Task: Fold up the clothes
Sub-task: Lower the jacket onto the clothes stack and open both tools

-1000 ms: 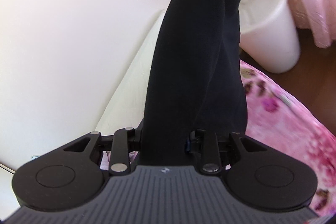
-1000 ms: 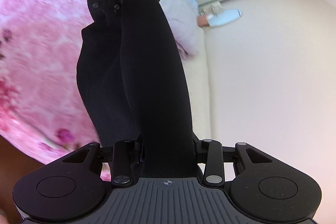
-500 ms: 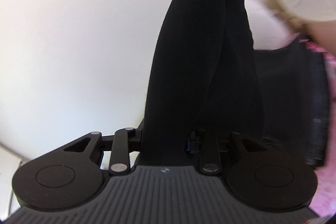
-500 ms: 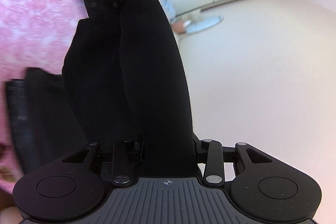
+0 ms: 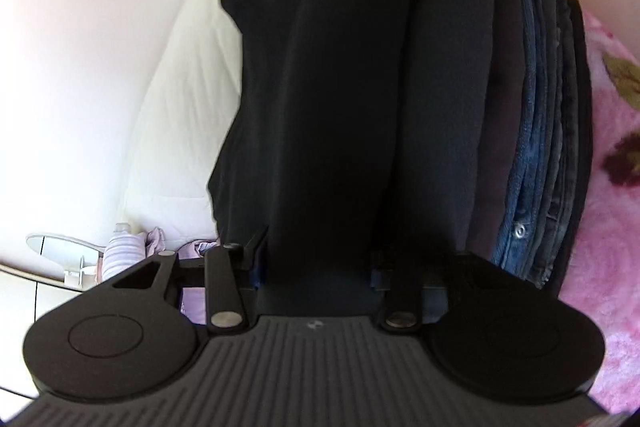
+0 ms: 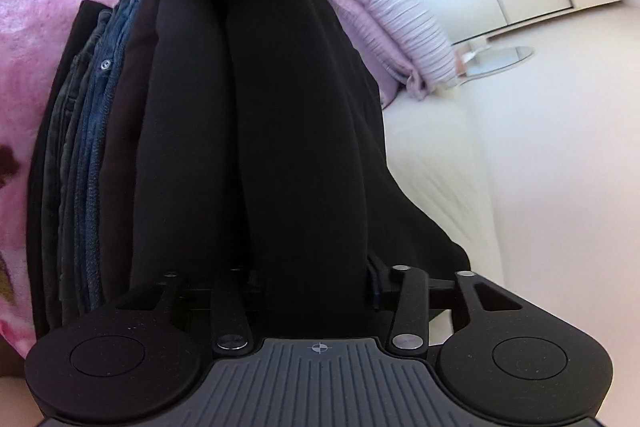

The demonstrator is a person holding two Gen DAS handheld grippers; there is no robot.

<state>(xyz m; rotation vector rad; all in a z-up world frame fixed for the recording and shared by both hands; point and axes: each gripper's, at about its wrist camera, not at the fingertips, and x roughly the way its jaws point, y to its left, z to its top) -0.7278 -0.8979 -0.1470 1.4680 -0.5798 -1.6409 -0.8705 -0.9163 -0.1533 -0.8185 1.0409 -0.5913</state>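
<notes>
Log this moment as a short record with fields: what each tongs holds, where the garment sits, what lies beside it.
held item: folded black garment, gripped at opposite ends
left tongs: shut on the garment
right tongs: shut on the garment
position: against a stack of folded clothes, denim and dark layers showing
surface: pink floral blanket
nearby: striped lilac cloth, white mattress

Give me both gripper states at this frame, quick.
Left gripper: shut on the folded black garment.
Right gripper: shut on the same folded black garment, beside the stack of jeans.
</notes>
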